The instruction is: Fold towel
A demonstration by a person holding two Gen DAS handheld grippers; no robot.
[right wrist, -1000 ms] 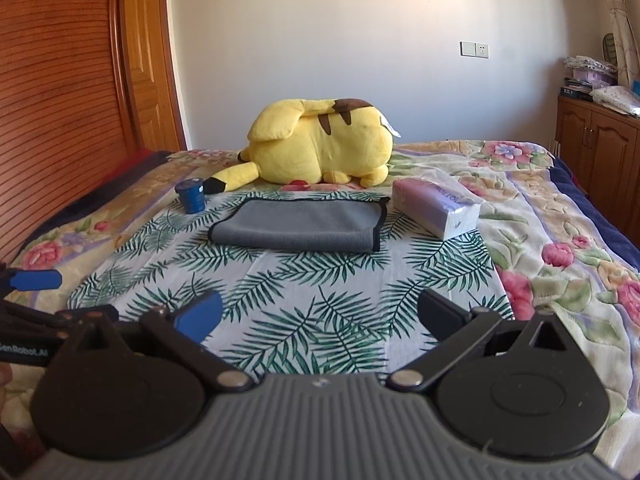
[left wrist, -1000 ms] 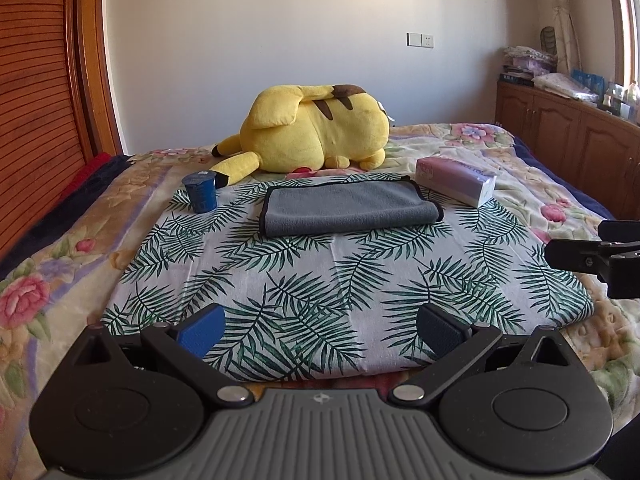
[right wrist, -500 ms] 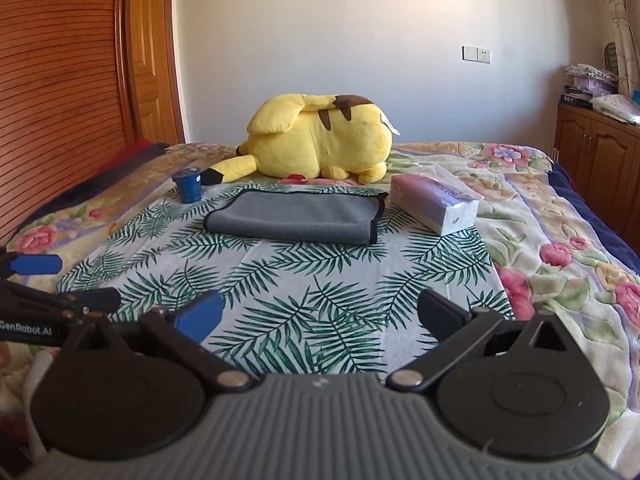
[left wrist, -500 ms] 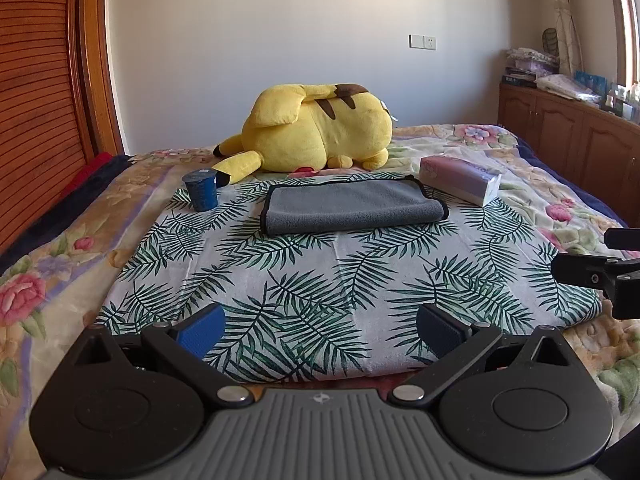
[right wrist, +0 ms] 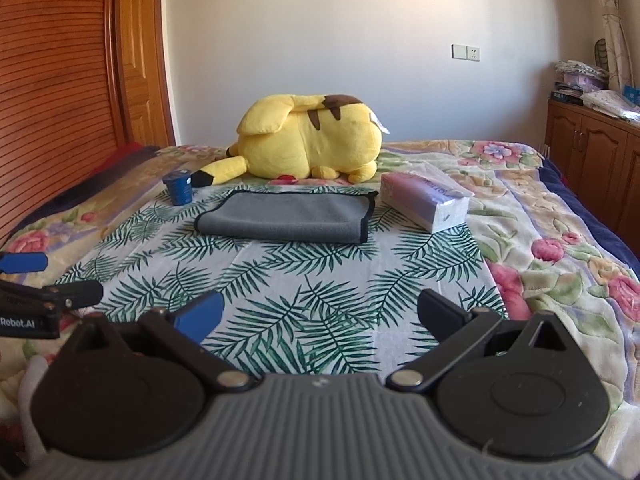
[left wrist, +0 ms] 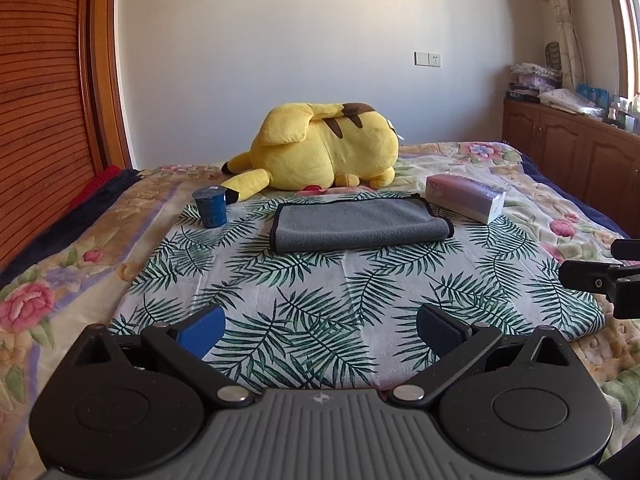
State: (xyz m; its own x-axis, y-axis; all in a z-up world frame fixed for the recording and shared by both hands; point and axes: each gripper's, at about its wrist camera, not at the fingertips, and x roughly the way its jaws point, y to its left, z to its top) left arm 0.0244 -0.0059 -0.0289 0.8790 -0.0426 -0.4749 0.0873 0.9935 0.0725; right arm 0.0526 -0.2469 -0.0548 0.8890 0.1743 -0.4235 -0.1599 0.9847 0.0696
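A grey towel [left wrist: 356, 224] with black trim lies folded flat on a palm-leaf cloth [left wrist: 320, 292] on the bed; it also shows in the right wrist view [right wrist: 288, 216]. My left gripper [left wrist: 320, 330] is open and empty, held well short of the towel near the cloth's front edge. My right gripper [right wrist: 320, 316] is open and empty, also well short of the towel. Each gripper's tips show at the edge of the other's view: the right one [left wrist: 592, 276], the left one [right wrist: 52, 280].
A yellow plush toy [left wrist: 320, 152] lies behind the towel. A blue cup [left wrist: 211, 206] stands left of it, a tissue pack [left wrist: 464, 198] right of it. A wooden wardrobe [left wrist: 44, 100] stands on the left, cabinets [left wrist: 568, 152] on the right.
Both grippers have drawn back and lowered a little; the towel sits slightly farther and higher in both views. Both jaws stayed open. The towel has not moved.
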